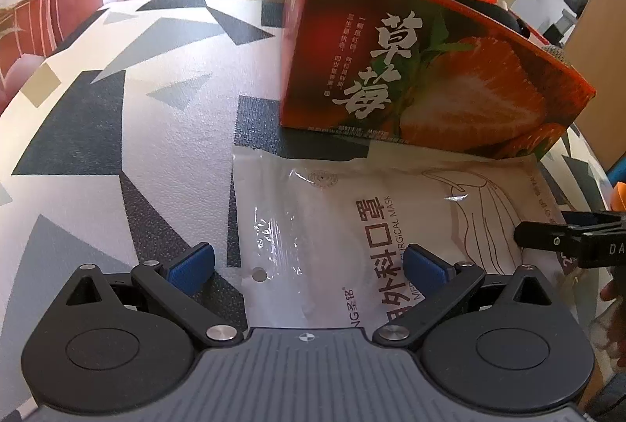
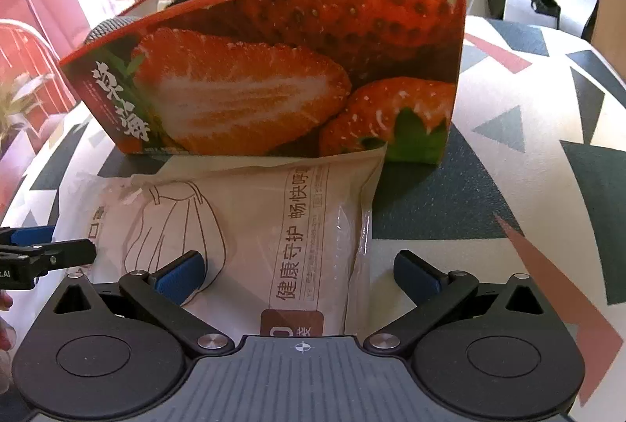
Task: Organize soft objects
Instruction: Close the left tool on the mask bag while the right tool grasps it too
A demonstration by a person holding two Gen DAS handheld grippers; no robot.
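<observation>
Two wide-open, empty tools hover above the patterned tabletop (image 1: 117, 117): at twelve o'clock stands a strawberry box (image 2: 274, 70), the mask pack (image 2: 254, 226) touching its base, under left gripper (image 1: 309, 265) and right gripper (image 2: 299, 271).

Flat mask packet (image 2: 250, 226), touching strawberry box (image 2: 274, 70)

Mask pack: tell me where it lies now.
The mask pack lies flat on the table, just before the strawberry box, between both open grippers.
</observation>
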